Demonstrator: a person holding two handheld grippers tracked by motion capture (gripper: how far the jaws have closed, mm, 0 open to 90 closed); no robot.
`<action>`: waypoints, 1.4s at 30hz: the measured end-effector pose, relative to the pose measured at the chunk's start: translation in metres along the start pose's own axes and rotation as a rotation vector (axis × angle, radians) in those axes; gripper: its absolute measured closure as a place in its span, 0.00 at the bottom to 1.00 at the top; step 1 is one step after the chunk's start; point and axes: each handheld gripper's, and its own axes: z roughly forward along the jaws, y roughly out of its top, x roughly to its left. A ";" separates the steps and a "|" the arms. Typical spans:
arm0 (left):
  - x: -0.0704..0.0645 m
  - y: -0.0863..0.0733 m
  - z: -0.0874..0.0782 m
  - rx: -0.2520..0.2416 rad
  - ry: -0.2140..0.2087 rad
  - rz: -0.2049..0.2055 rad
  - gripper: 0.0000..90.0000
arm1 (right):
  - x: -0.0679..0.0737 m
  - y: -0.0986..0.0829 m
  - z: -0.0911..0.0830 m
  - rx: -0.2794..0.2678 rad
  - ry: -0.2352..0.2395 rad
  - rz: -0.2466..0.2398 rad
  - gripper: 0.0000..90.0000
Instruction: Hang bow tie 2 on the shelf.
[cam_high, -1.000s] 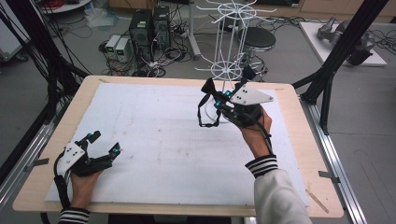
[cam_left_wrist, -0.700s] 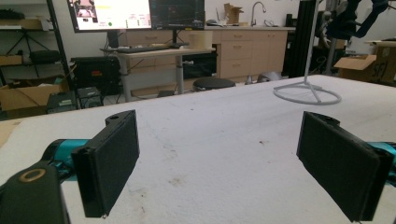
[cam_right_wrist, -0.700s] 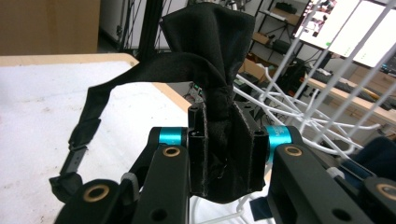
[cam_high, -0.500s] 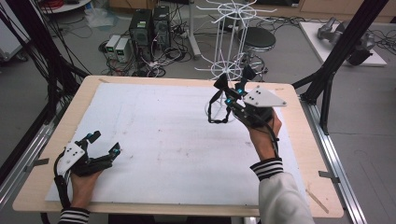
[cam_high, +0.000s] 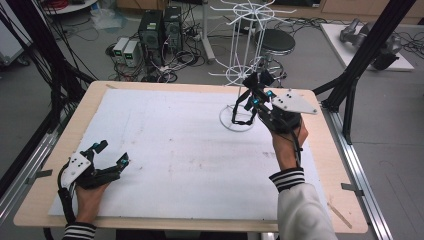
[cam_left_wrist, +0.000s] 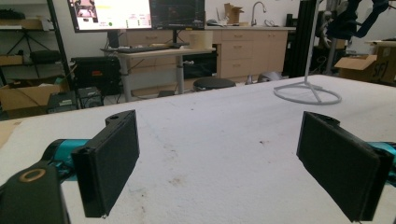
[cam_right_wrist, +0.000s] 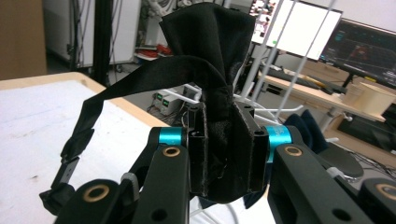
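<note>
1. The right claw (cam_high: 258, 89) stood raised over the far right part of the table (cam_high: 165, 140), its jaws clamped tight on a bunched black fabric item (cam_right_wrist: 219, 93); in the right gripper view the cloth was squeezed between the two pads, its crumpled body rising upright above the jaws and a little of it hanging below them.
2. The item's long axis ran roughly vertical; a black strap (cam_right_wrist: 116, 88) ran off its pinched middle to the left and drooped downward, ending in a small buckle (cam_right_wrist: 67, 170); in the high view the strap hung as a loop below the claw.
3. The held item sat up against the white wire rack (cam_high: 240, 65), above the rack's ring base (cam_high: 235, 122); whether cloth and wire touched could not be told.
4. The left claw (cam_high: 112, 152) rested low at the near left of the table, jaws spread wide with nothing between them, pointing toward the far right; the left gripper view showed the ring base well ahead.
</note>
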 end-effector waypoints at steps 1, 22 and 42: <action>0.000 0.000 0.000 -0.001 0.000 0.000 0.15 | -0.001 0.000 0.001 0.003 -0.001 0.001 0.85; 0.000 0.000 0.000 0.001 0.001 0.003 0.15 | -0.014 0.006 0.026 0.036 -0.053 0.005 0.85; 0.001 0.000 0.000 0.003 0.001 0.000 0.15 | -0.012 0.011 0.047 0.070 -0.065 -0.024 0.85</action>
